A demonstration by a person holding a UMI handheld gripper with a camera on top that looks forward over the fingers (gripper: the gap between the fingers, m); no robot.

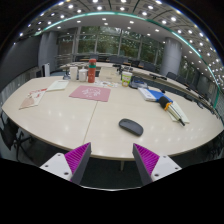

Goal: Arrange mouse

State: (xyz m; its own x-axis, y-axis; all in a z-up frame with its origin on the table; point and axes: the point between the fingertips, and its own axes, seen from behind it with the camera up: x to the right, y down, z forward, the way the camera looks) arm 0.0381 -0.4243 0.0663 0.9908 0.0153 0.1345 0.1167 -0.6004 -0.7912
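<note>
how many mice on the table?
1. The mouse lies on the table just beyond the open tongs, nearer the right finger, apart from both. Clutter at the far end could hide another.

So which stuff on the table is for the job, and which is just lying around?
For the job:
mouse, just ahead of the claw
claw, open, holding nothing

Just lying around:
pink sheet
red bottle
books
papers
</note>
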